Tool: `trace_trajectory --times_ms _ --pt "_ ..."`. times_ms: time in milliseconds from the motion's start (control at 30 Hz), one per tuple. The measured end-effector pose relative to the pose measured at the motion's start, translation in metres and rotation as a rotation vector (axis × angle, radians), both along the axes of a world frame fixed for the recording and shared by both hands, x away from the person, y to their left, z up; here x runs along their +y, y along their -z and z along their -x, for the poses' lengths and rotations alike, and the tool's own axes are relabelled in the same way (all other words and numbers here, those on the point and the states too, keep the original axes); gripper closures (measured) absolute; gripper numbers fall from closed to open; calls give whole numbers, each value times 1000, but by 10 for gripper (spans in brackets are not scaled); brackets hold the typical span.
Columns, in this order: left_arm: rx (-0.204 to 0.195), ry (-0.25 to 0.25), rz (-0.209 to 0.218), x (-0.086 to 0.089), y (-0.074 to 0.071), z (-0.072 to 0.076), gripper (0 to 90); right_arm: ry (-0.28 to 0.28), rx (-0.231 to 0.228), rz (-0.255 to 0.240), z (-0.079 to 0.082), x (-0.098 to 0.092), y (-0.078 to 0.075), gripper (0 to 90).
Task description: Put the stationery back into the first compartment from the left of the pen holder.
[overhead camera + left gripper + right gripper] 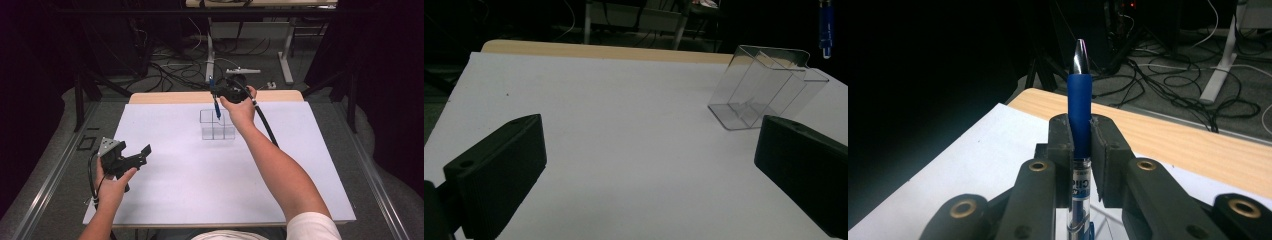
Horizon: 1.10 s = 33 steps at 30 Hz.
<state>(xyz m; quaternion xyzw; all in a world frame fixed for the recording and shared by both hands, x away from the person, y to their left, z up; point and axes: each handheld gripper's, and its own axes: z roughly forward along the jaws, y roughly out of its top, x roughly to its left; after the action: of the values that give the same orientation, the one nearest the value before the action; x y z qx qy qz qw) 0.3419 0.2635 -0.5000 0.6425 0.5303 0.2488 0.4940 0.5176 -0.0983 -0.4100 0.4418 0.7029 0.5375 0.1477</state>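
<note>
A blue pen (217, 104) with a silver tip is clamped upright between my right gripper's (214, 91) jaws, and it hangs over the back of a clear plastic holder (217, 125) with several compartments. In the right gripper view the pen (1079, 100) stands between the shut jaws of the right gripper (1080, 145), its tip pointing away from the camera. My left gripper (135, 150) rests open at the near left of the table, holding nothing. In the left gripper view its jaws (649, 165) stand wide apart, with the clear holder (764, 85) far right and the pen's end (825, 25) above it.
A white sheet (175, 190) covers the wooden table (165, 96). Beyond the far edge lie floor cables (170, 70) and metal desk legs (286, 60). The right forearm reaches across the table's right half.
</note>
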Motion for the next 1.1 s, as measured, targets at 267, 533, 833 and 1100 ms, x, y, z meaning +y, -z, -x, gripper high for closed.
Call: trace_trajectory --times_ms 267,533,833,1100 --pt "-2 -6 14 2 0 1 3 3 -15 23 -9 21 3 803" --pt "-4 -4 13 2 0 1 3 -5 -10 36 -12 32 7 803" --pt "-4 1 9 1 0 0 4 0 -5 53 -14 34 9 803" --pt "-2 3 9 1 0 0 3 -3 5 69 -16 38 16 803"
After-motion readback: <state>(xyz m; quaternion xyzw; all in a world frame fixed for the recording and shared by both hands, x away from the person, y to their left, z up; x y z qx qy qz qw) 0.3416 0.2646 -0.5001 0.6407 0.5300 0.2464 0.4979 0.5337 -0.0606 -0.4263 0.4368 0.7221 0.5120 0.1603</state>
